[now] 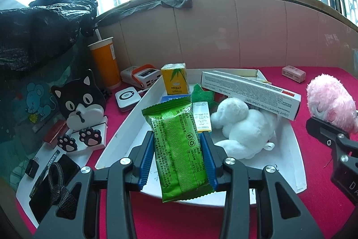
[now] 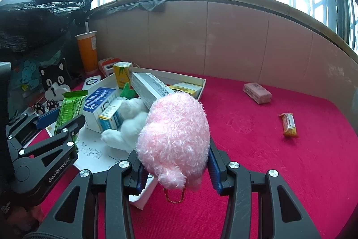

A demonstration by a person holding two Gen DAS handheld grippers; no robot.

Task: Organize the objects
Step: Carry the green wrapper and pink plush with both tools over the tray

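My left gripper is shut on a green snack packet and holds it over the near end of the white tray. In the tray lie a white plush toy, a long grey sealant box, a yellow juice carton and small boxes. My right gripper is shut on a pink plush toy, held beside the tray's right edge. The pink toy also shows in the left wrist view. The left gripper with the green packet shows in the right wrist view.
A pink eraser and an orange snack bar lie on the red cloth to the right. An orange cup, power bank, cat phone stand and black bag stand at left. A padded wall runs behind.
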